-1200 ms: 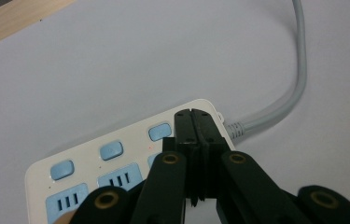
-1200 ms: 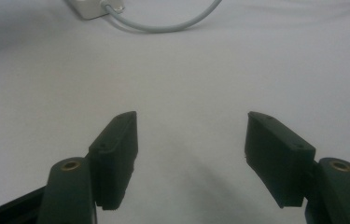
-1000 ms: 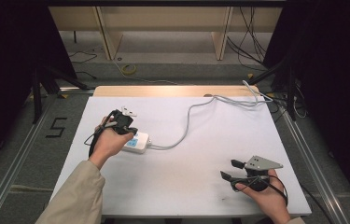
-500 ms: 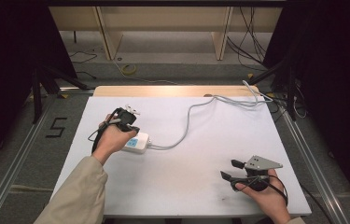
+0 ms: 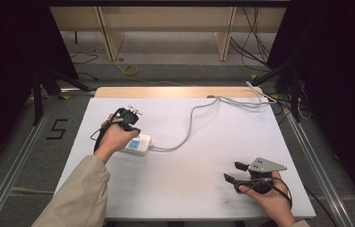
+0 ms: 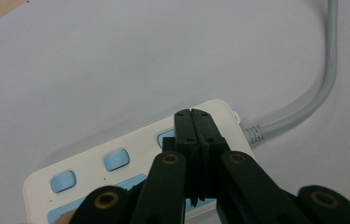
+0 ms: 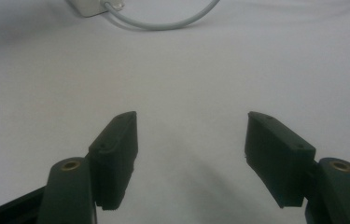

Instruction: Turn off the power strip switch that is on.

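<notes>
Power strip point(image 5: 137, 144) mid-left; left claw point(image 6: 195, 122) (closed) above.

Overhead light is even on the white tabletop point(image 5: 203, 189); surroundings fall to near-black. High view slightly soft. My jaws cast faint, diffuse shadows. Close-up jaws blur at the bottom edge; no glare.

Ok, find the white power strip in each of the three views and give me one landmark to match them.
High view: power strip left of centre on the table, beside the left hand.
Left gripper view: it lies at bottom centre, under the closed jaws.
Right gripper view: its corner at the top edge, left.
Shared landmark: its grey cable.
</notes>
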Motion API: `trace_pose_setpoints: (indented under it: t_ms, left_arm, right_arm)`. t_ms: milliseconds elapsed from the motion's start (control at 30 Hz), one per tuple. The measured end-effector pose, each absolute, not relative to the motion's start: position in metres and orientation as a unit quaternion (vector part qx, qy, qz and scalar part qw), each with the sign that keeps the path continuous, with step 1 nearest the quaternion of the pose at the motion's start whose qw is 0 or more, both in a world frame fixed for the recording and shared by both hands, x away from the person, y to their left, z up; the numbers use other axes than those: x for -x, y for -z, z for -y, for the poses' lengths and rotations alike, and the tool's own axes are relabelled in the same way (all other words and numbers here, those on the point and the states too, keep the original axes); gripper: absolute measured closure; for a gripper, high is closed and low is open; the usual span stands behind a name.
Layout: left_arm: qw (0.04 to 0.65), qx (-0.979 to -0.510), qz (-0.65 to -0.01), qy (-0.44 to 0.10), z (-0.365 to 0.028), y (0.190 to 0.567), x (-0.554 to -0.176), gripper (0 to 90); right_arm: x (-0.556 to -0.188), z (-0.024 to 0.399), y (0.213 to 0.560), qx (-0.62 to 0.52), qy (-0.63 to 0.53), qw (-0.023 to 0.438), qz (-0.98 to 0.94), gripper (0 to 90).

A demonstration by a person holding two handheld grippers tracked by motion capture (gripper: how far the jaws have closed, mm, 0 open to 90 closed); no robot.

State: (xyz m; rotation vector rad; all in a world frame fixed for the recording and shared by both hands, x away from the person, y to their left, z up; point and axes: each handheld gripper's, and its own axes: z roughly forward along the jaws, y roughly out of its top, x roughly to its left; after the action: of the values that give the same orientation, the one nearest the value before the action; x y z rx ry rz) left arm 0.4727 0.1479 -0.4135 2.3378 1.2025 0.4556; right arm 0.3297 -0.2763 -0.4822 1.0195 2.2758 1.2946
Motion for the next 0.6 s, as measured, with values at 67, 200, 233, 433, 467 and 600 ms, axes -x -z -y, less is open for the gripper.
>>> trace_pose_setpoints:
  t_ms: [67, 200, 233, 433, 467, 600]
  left_arm:
    - [0.231, -0.853, -0.438, -0.164, -0.148, 0.414, -0.474, 89.6]
    - [0.228, -0.852, -0.442, -0.161, -0.148, 0.416, -0.477, 89.6]
    - [0.227, -0.852, -0.442, -0.161, -0.148, 0.416, -0.478, 89.6]
    - [0.221, -0.853, -0.445, -0.159, -0.148, 0.417, -0.481, 89.6]
    - [0.219, -0.854, -0.444, -0.159, -0.148, 0.418, -0.482, 89.6]
    - [0.215, -0.853, -0.449, -0.158, -0.148, 0.420, -0.484, 89.6]
  right_arm:
    - [-0.330, 0.276, 0.482, -0.358, -0.454, 0.165, -0.799, 35.7]
    - [-0.330, 0.276, 0.482, -0.358, -0.453, 0.164, -0.800, 35.7]
    - [-0.329, 0.276, 0.482, -0.358, -0.453, 0.164, -0.800, 35.6]
    - [-0.329, 0.276, 0.482, -0.357, -0.453, 0.165, -0.800, 35.7]
    - [-0.329, 0.276, 0.482, -0.357, -0.453, 0.164, -0.800, 35.7]
    - [-0.330, 0.276, 0.482, -0.355, -0.452, 0.165, -0.802, 35.6]
